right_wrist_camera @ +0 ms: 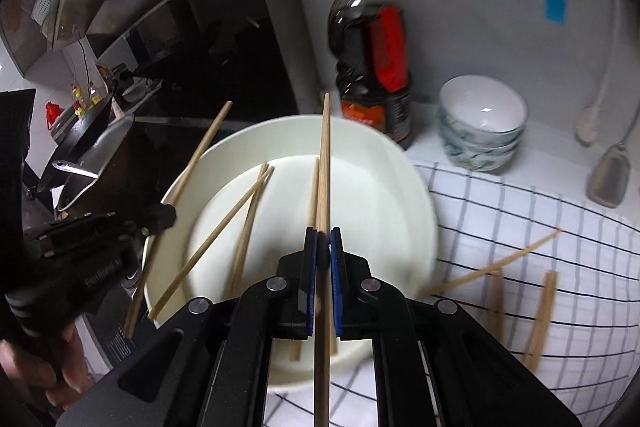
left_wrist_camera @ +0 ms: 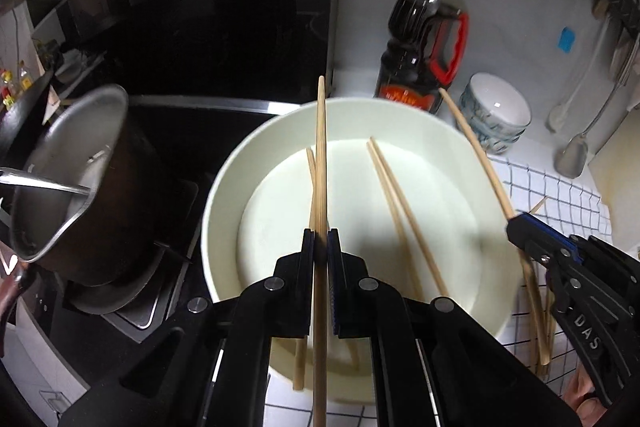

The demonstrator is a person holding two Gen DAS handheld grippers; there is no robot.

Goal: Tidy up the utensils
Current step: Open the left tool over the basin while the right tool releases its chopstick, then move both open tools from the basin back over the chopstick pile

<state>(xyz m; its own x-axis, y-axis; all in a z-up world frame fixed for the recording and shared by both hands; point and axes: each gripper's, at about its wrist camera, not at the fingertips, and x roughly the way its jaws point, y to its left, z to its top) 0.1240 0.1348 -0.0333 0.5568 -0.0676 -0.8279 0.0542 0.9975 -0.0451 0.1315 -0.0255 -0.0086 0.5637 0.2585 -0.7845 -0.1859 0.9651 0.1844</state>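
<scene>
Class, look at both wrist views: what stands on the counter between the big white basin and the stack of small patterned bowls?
Nothing stands between the white basin and the stacked bowls; the right wrist view shows only bare counter and checked cloth there. The dark sauce bottle stands behind that gap.

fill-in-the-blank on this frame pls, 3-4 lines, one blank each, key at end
1. Each gripper, left gripper and right gripper, is shut on one ____.
2. Loose chopsticks lie inside the white ____.
3. The sauce bottle has a ____ cap.
4. The checked cloth has more chopsticks on it, beside the ____.

Missing: chopstick; basin; red; basin
</scene>
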